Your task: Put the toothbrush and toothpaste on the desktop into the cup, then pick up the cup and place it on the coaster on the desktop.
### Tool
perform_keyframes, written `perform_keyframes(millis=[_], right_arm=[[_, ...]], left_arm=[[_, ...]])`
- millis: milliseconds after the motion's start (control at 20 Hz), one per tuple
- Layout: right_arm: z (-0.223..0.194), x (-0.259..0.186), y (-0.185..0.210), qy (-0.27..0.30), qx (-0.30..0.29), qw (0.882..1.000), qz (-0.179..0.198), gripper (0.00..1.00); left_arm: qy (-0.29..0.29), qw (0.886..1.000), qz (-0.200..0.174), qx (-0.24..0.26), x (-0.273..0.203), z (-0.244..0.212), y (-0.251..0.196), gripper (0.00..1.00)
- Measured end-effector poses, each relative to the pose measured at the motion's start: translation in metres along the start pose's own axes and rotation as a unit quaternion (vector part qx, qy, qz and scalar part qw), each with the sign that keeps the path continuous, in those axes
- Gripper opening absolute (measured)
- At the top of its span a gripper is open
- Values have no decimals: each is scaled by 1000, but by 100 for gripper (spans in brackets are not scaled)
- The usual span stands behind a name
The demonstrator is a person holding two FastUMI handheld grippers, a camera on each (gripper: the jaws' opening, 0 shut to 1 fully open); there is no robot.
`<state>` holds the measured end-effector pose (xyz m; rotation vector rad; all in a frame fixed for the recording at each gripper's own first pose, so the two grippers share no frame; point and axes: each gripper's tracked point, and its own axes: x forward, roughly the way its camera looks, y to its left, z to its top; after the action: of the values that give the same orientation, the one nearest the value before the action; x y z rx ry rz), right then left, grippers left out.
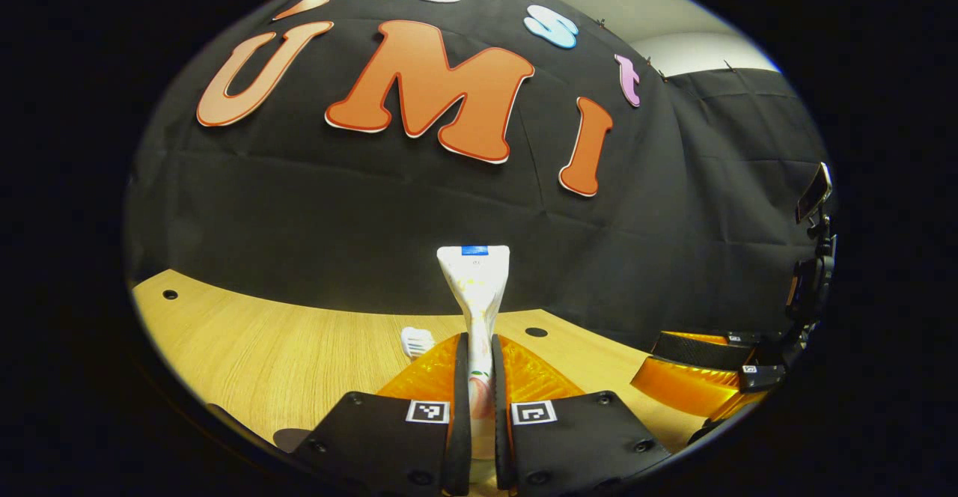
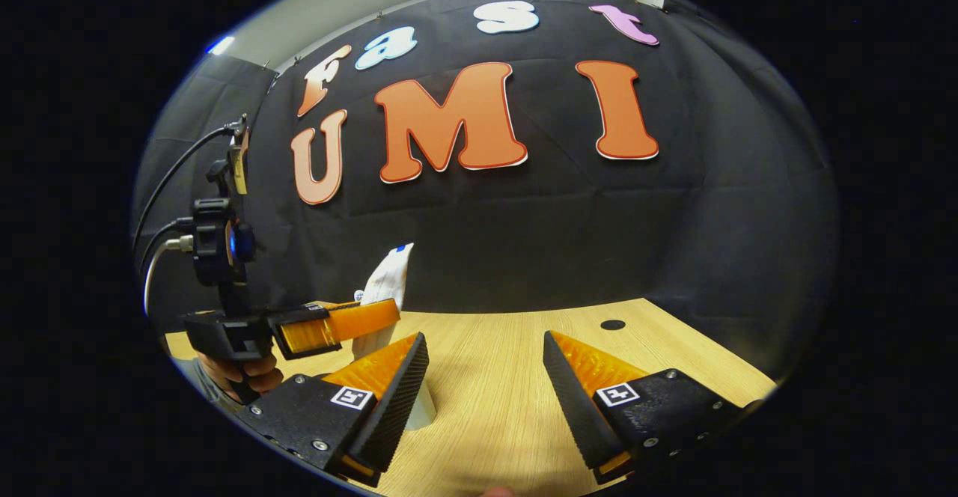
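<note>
My left gripper (image 1: 479, 343) is shut on a white toothpaste tube (image 1: 476, 280), which stands upright between its fingers with the blue end on top. A white toothbrush head (image 1: 416, 341) pokes up just left of those fingers. In the right gripper view the left gripper (image 2: 337, 326) holds the tube (image 2: 387, 280) above a white cup (image 2: 423, 409); my right gripper's near finger (image 2: 389, 396) hides most of the cup. My right gripper (image 2: 486, 370) is open above the wooden desktop (image 2: 494, 407), a little right of the cup, with nothing between its fingers.
The black cloth wall runs close behind the desktop's far edge. Small round holes (image 1: 536, 331) (image 2: 612, 325) mark the wood. The right gripper (image 1: 696, 377) and its camera mount (image 1: 816, 257) sit at the right. A hand (image 2: 243, 377) grips the left gripper's handle.
</note>
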<state>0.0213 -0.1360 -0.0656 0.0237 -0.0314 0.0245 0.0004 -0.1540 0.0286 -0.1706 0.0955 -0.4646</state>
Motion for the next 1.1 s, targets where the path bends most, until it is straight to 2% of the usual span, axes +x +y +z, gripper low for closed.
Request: perform_keyframes(millis=[400,550,700,850,1100], right_arm=[[2,-3,-3,-2,2,1000,-3,94],[3,-5,-1,-4,8,1000,2,94],[6,-5,2,-9,12,1000,4,94],[4,-7,5,-5,10,1000,5,94],[2,-8,12,2,10,1000,9,94]], left_arm=[[16,1000,2,18,5,-19,-6,18],[10,1000,-1,21,3,-13,-8,19],[13,999,-13,26,-6,-18,-14,28],[16,999,-13,30,-11,-18,-16,28],[-12,998,-19,52,-22,2,-20,25]])
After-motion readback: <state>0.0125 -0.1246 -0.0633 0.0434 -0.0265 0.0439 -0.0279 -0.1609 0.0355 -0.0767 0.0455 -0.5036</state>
